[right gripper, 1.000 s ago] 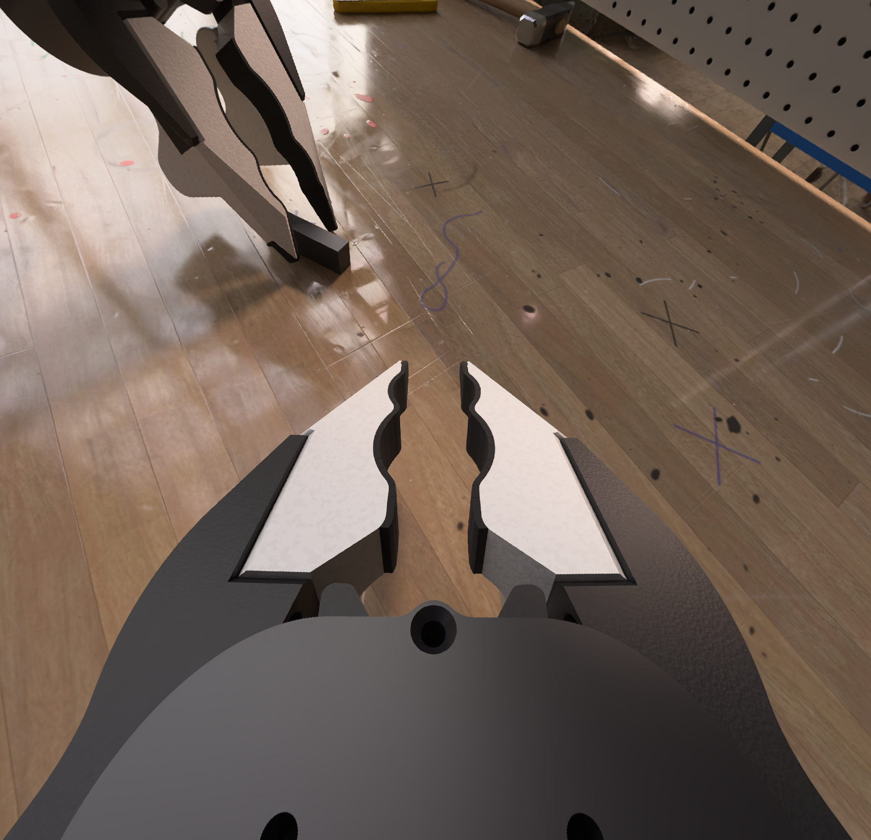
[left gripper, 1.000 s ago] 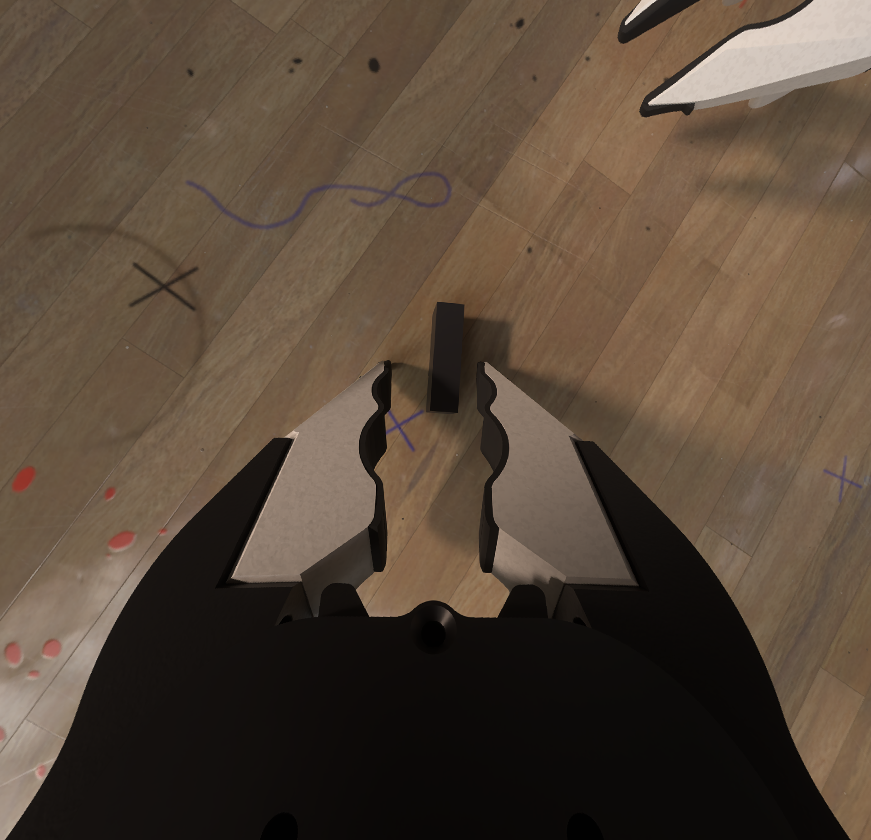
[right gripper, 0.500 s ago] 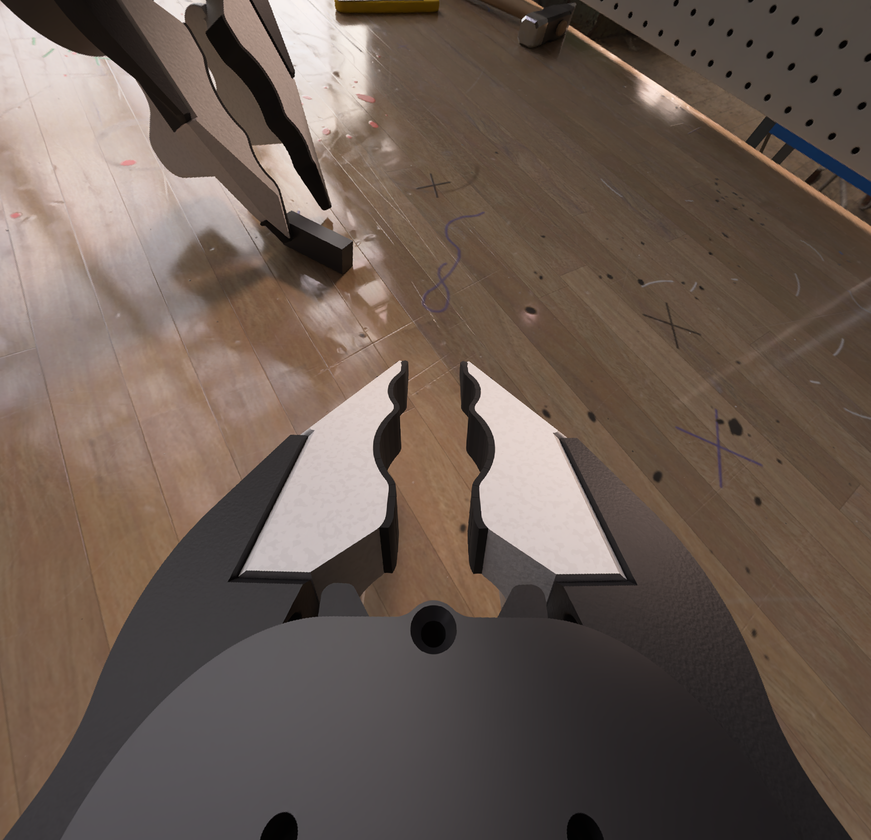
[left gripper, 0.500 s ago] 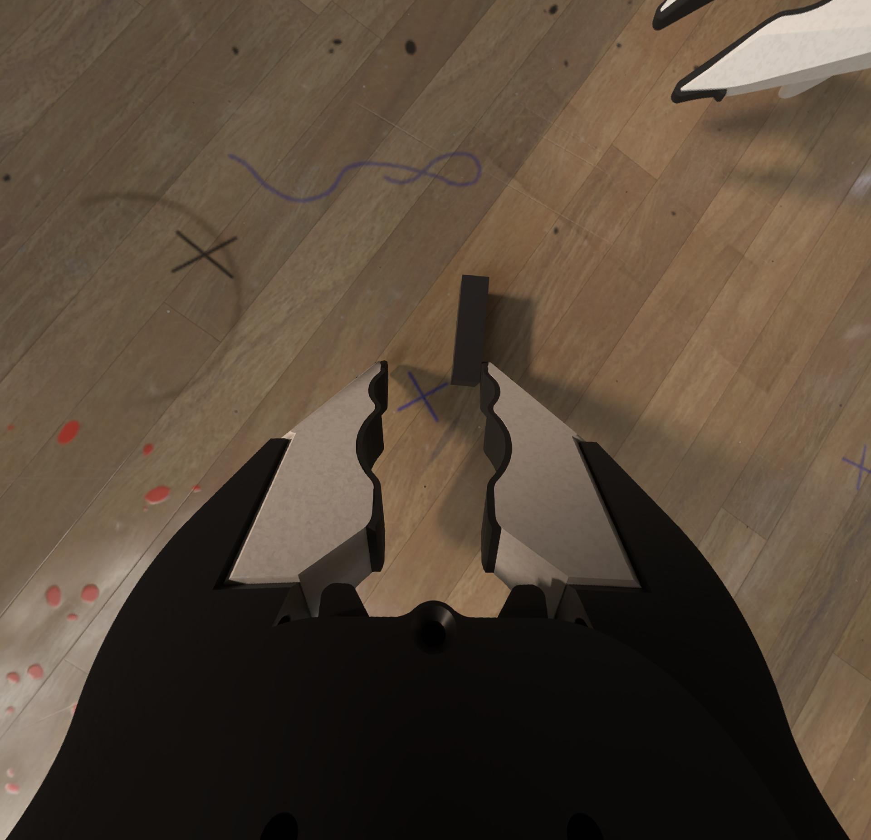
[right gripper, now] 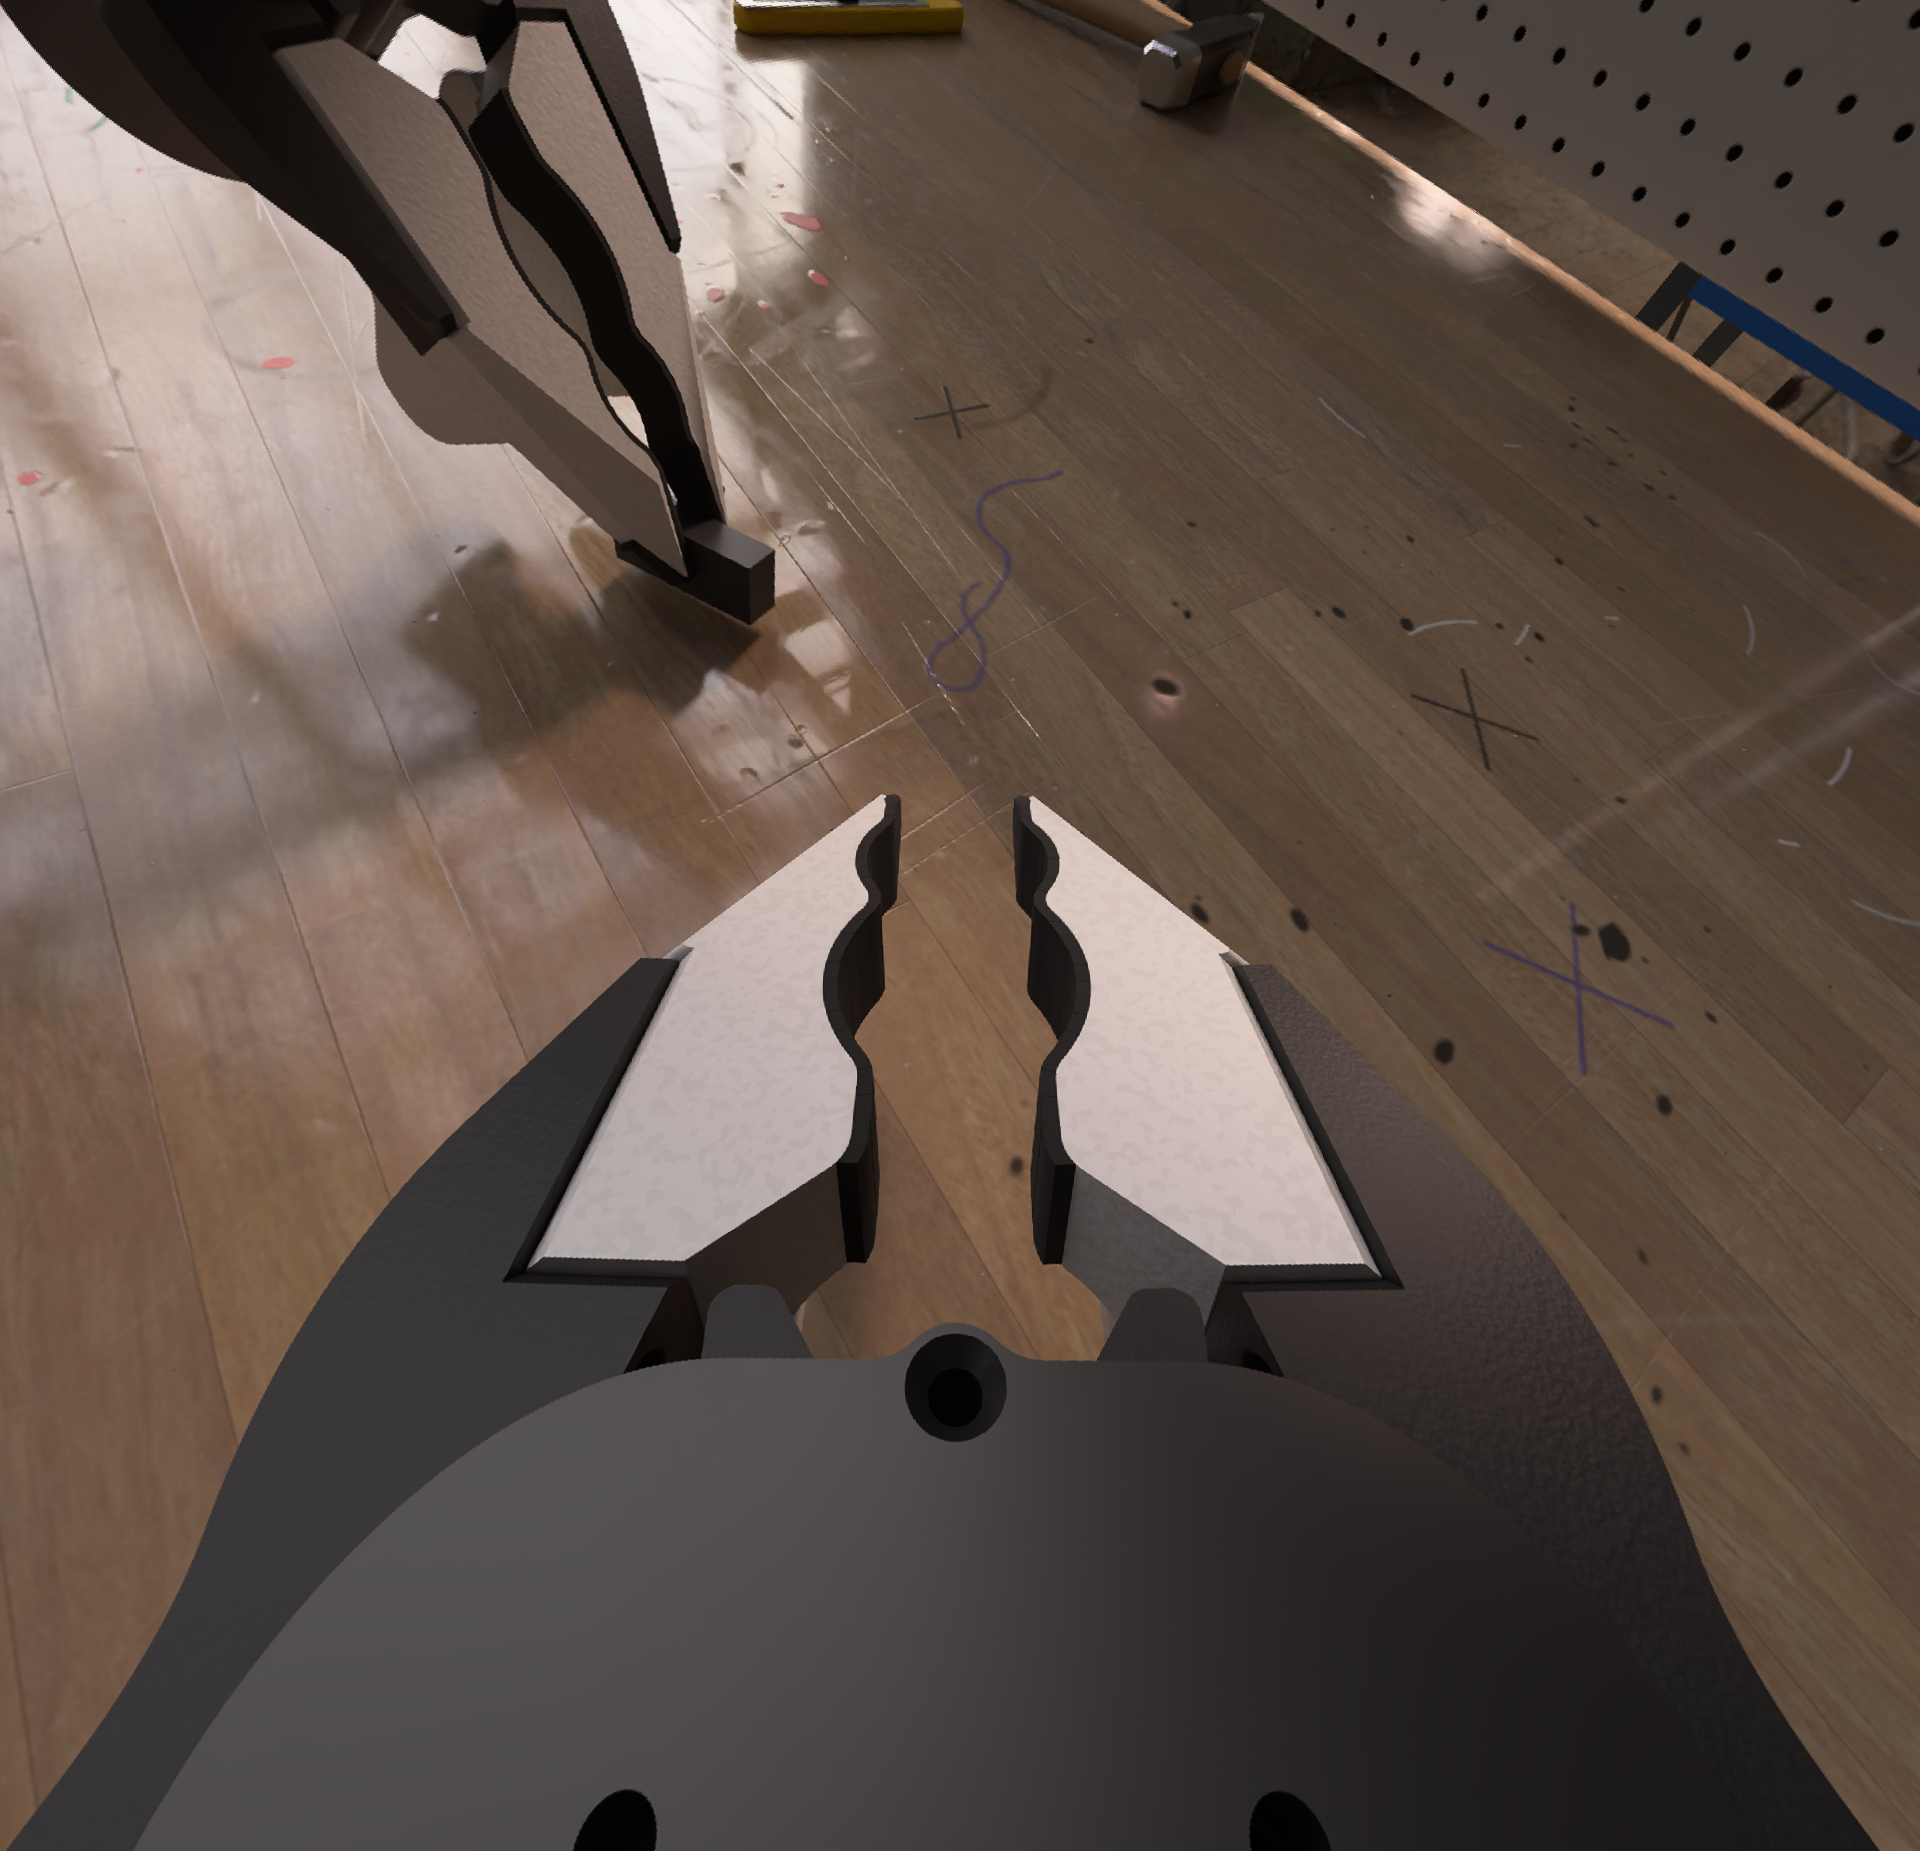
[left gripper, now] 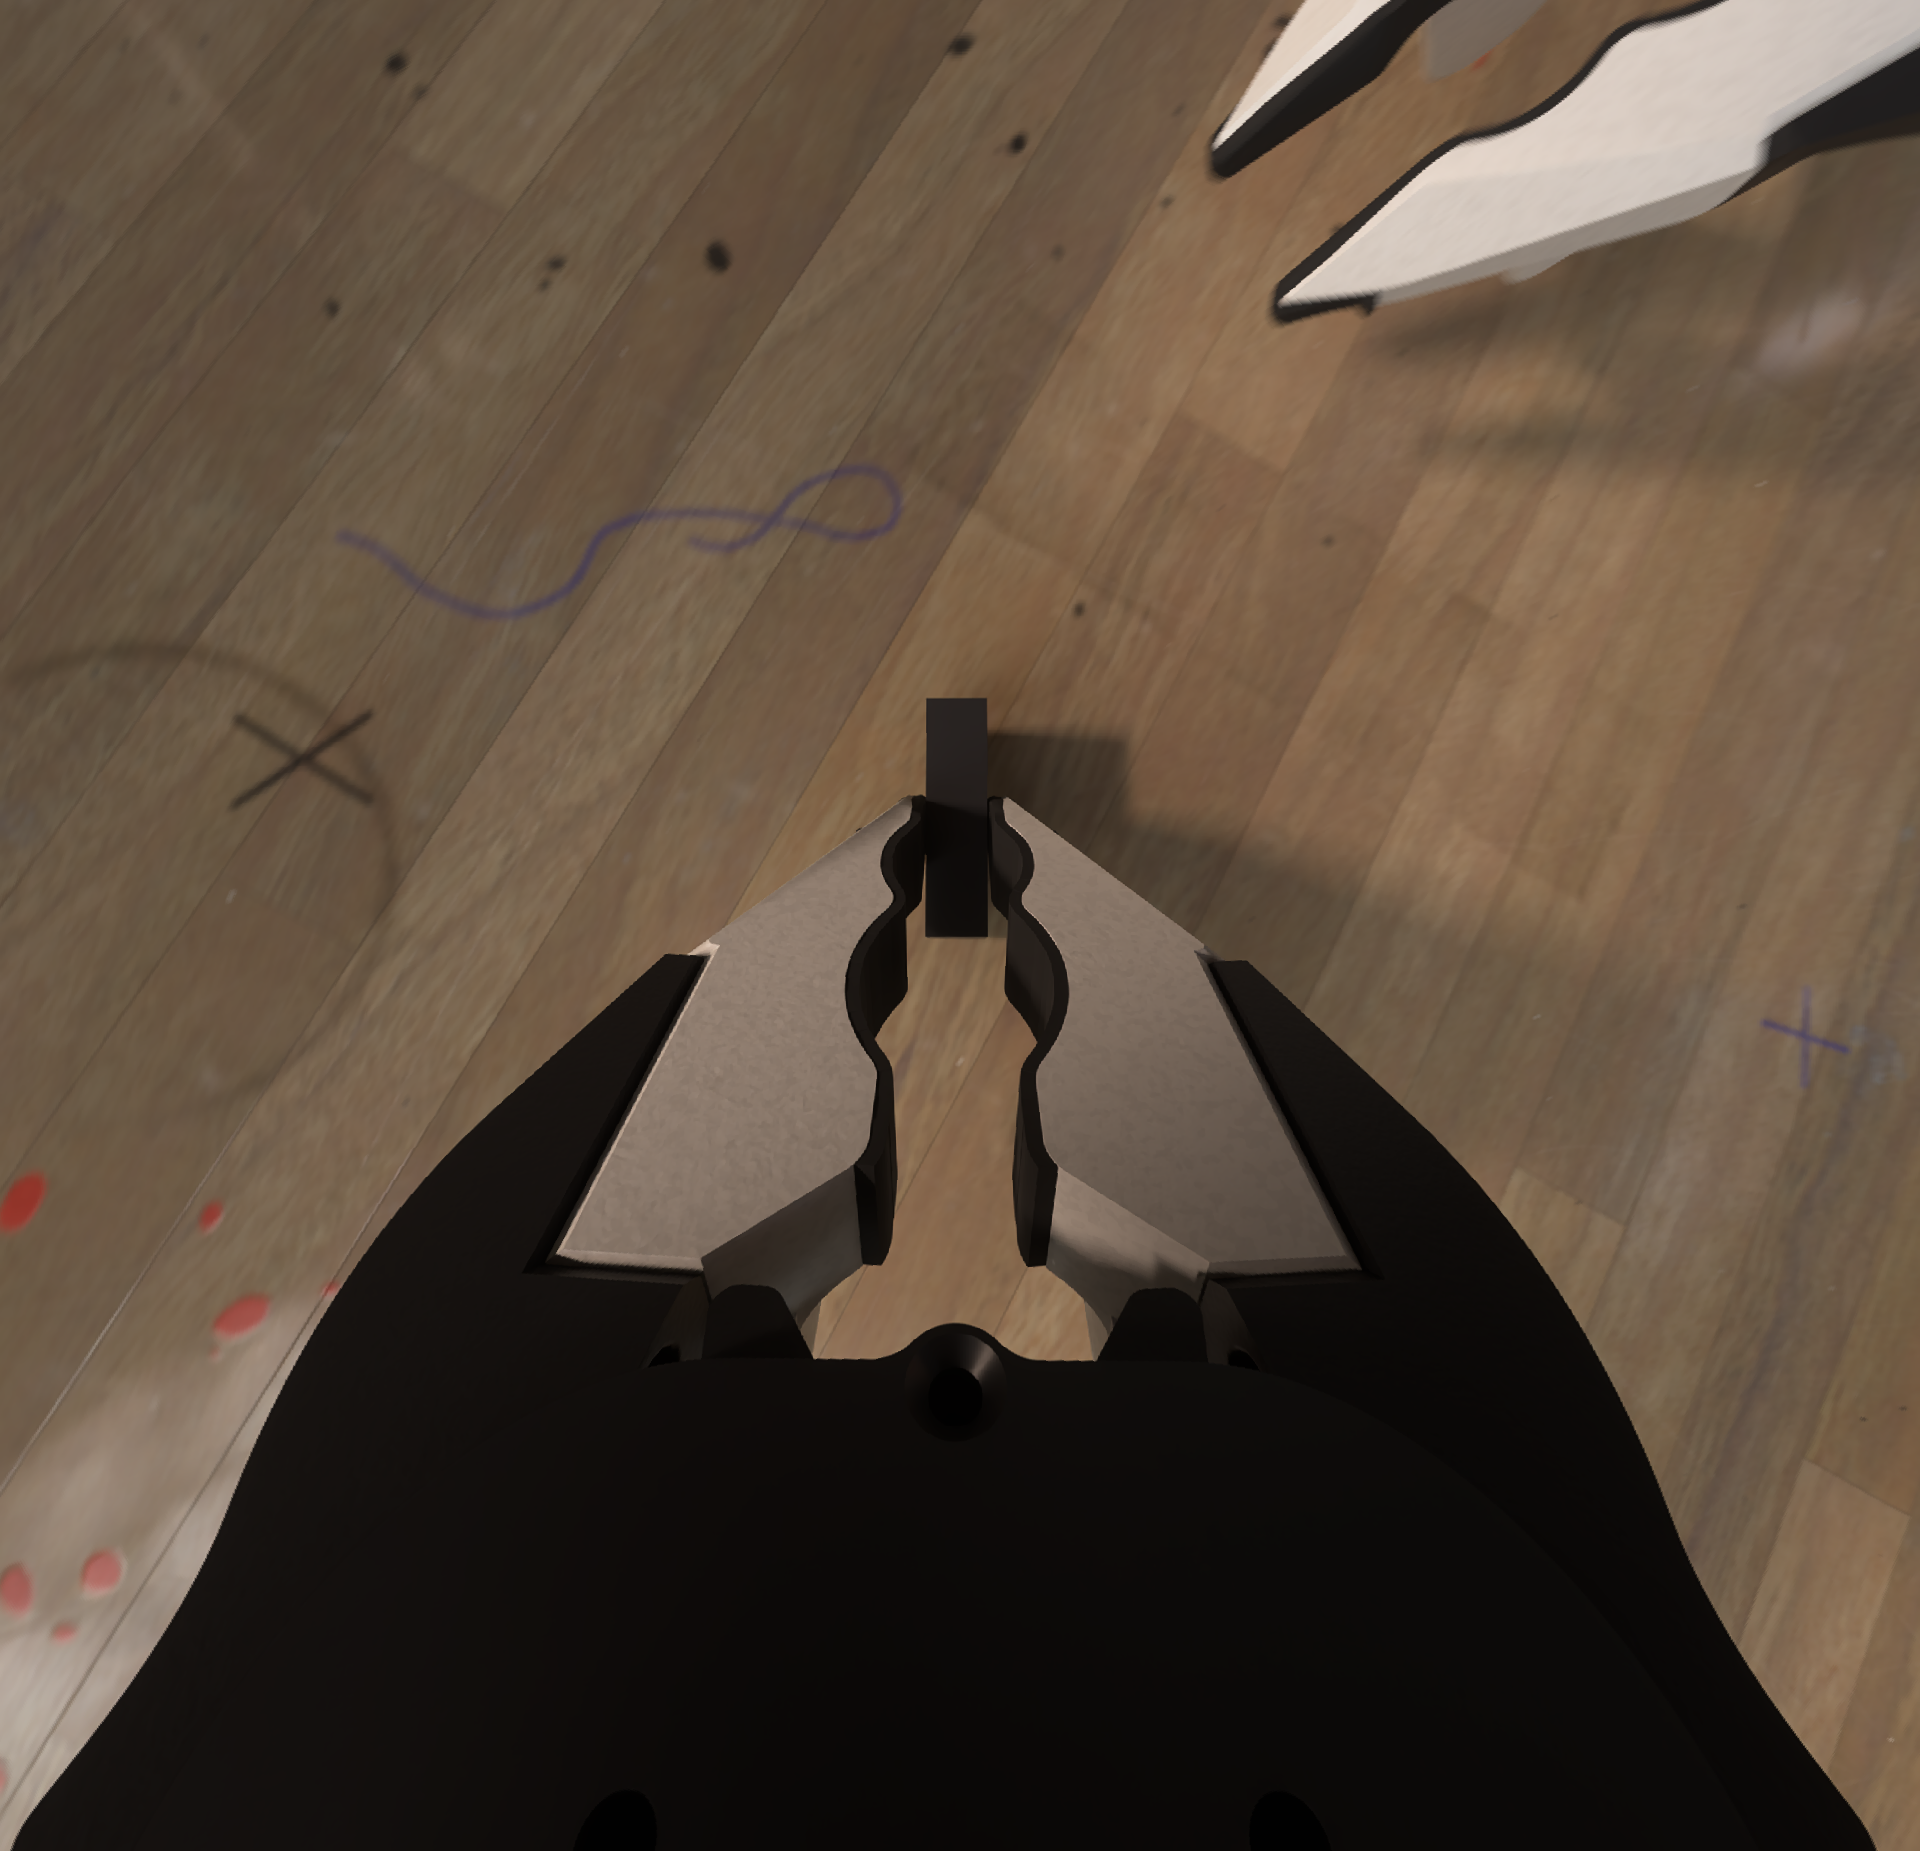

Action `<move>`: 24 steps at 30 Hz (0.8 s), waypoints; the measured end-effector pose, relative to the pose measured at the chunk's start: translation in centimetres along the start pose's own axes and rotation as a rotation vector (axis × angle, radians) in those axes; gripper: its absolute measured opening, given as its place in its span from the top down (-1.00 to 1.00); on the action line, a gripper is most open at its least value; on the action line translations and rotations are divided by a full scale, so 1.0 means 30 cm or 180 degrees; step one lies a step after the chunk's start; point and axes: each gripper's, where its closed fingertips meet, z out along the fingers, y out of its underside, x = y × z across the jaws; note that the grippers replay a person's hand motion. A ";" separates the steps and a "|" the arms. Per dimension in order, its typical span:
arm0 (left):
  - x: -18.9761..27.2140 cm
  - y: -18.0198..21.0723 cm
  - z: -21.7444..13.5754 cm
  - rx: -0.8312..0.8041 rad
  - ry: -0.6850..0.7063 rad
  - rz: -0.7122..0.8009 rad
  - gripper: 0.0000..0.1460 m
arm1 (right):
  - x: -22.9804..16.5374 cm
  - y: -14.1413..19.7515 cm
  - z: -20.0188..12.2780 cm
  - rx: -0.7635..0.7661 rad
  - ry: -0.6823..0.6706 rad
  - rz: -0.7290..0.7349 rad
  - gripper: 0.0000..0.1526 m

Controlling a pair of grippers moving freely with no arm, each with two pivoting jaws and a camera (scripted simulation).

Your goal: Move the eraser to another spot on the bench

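**Black eraser pinched at the tips of the left claw**

Black, small and block-shaped: the eraser (left gripper: 956, 814), lying lengthwise along the line of the left claw (left gripper: 956, 806) on the wooden counter (left gripper: 1455, 762). Sits near a blue pen squiggle (left gripper: 623, 544), well apart from the yellow knife (right gripper: 847, 14) and the hammer (right gripper: 1195, 61) at the far end by the pegboard (right gripper: 1662, 87).

Narrowed right down, that left claw, with both fingertips (left gripper: 906, 825) pressed against the long sides of the eraser and roughly half its length reaching out past them. Cannot tell from either view whether the block is already clear of the wood or still resting on it.

Hangs off to one side, the right claw (right gripper: 956, 814), parted a little and holding nothing.

Judged by look: very light, fairly stiff, probably rubbery enough to resist slipping, and in no way fragile. Needs only modest squeeze. Best held across the two long flat sides, as now, though closer to the middle of the length would be safer. Gripped this near one end, could pivot between the tips or droop at the free end once raised. Worth lifting straight and slowly, keeping it level, then setting down flat on a bare patch of counter before opening.
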 end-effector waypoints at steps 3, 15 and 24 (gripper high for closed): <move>0.052 -0.051 0.016 0.0071 0.0166 0.0120 0.85 | 0.003 0.001 0.000 -0.0003 0.0008 -0.0004 0.72; 0.223 -0.171 0.163 0.0036 0.0511 0.0646 0.85 | 0.034 -0.006 -0.019 0.0079 0.0062 0.0097 0.73; 0.251 -0.192 0.210 0.0105 0.0465 0.0620 0.79 | 0.042 -0.005 -0.024 0.0091 0.0083 0.0096 0.72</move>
